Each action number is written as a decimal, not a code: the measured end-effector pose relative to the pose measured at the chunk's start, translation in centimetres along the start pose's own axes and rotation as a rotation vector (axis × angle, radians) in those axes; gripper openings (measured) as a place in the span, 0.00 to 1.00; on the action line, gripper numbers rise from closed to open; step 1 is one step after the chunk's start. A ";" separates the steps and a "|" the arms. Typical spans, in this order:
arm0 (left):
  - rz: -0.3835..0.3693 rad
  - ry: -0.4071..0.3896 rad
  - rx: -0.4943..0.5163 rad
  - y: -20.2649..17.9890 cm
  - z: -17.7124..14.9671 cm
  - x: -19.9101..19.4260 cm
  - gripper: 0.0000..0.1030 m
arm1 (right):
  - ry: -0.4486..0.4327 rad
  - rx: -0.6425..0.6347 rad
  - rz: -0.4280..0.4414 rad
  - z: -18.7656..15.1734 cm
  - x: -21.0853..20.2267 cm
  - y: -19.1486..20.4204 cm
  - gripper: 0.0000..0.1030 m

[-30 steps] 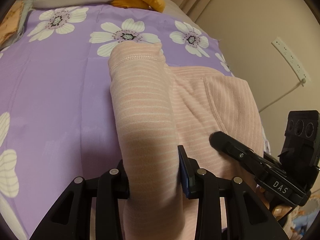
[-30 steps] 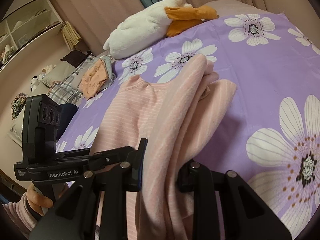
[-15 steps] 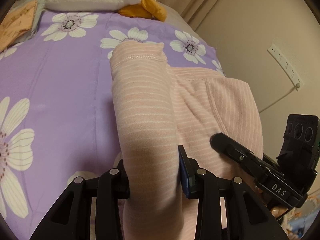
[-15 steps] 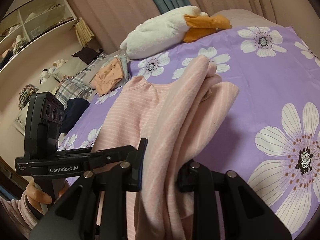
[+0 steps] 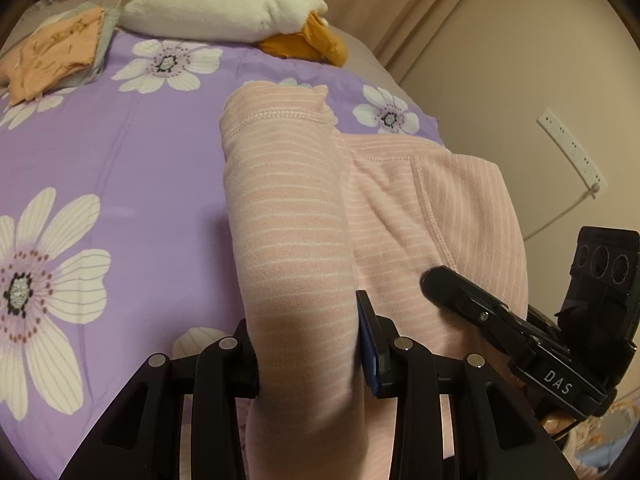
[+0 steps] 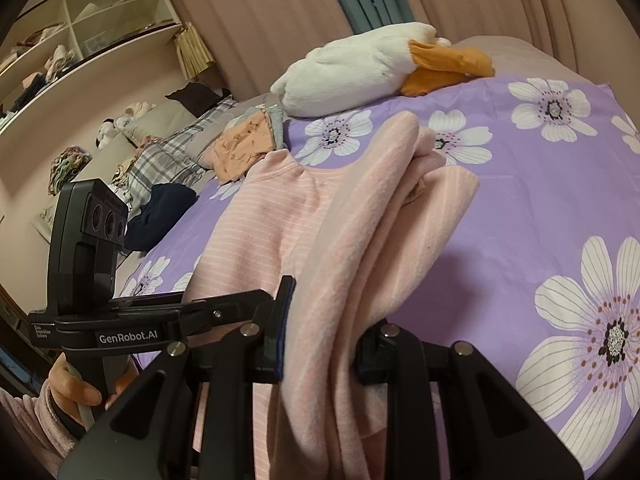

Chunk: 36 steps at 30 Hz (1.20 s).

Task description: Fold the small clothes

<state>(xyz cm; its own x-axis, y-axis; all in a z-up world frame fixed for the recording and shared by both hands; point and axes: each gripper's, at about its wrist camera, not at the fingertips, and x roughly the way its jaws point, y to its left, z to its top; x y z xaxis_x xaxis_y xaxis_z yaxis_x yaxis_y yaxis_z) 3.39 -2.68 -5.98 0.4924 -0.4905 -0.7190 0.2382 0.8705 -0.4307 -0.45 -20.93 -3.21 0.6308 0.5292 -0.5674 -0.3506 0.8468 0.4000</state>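
The purple flowered bedspread (image 5: 120,168) slides down and toward you in both wrist views compared with a second ago: more of the white plush duck (image 5: 216,4) and the folded orange garment (image 5: 56,52) now shows at the far end, and in the right view the shelves (image 6: 80,40) and the plaid clothes pile (image 6: 168,152) have come further into sight. You are carrying both grippers up and along over the bed together.

The pink striped top (image 5: 432,200) comes with you. Its body still lies on the bedspread, but the two gathered folds you hold stretch up from it in the same shape as before, so the cloth is being lifted, not dragged loose.

Your left gripper (image 5: 308,344) stays clamped narrowly on a thick roll of the top, its hemmed end (image 5: 276,114) pointing away from you. Your right gripper (image 6: 320,344) likewise stays closed on a bunched layer of the same top (image 6: 360,240); neither grip has slipped.

For the fold, this looks like the carry-over stage: the near edge is raised and travelling toward the far edge, and still has to be laid down and released evenly.
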 end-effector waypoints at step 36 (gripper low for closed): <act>0.071 -0.086 -0.065 4.4 1.4 -1.9 0.34 | 0.050 -0.118 0.035 3.7 5.8 3.6 0.24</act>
<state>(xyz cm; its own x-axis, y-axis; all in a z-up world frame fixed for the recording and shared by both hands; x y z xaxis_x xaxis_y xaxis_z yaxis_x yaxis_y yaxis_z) 4.70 2.17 -5.72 0.5770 -0.4203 -0.7003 0.1472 0.8969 -0.4170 4.49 -14.99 -2.36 0.5825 0.5578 -0.5912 -0.4523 0.8268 0.3343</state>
